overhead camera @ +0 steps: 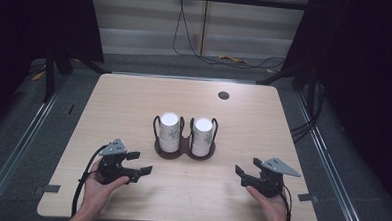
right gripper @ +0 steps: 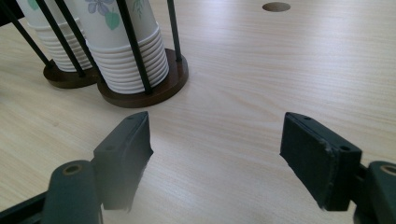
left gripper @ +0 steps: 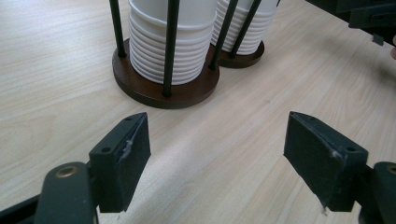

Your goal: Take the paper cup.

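Two stacks of white paper cups, upside down, are held in a twin cup holder with a dark brown double-round base and thin black upright rods, set at the table's middle. The left stack and the right stack stand upright side by side, floral prints being visible on their sides.

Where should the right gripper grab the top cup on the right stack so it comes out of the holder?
Probably from above. The right cup stack stands upside down inside the holder's black rods, which guard its sides, while its flat top pokes up free. Bring the open right gripper down over that upper end, jaws between rods, and lift straight up.
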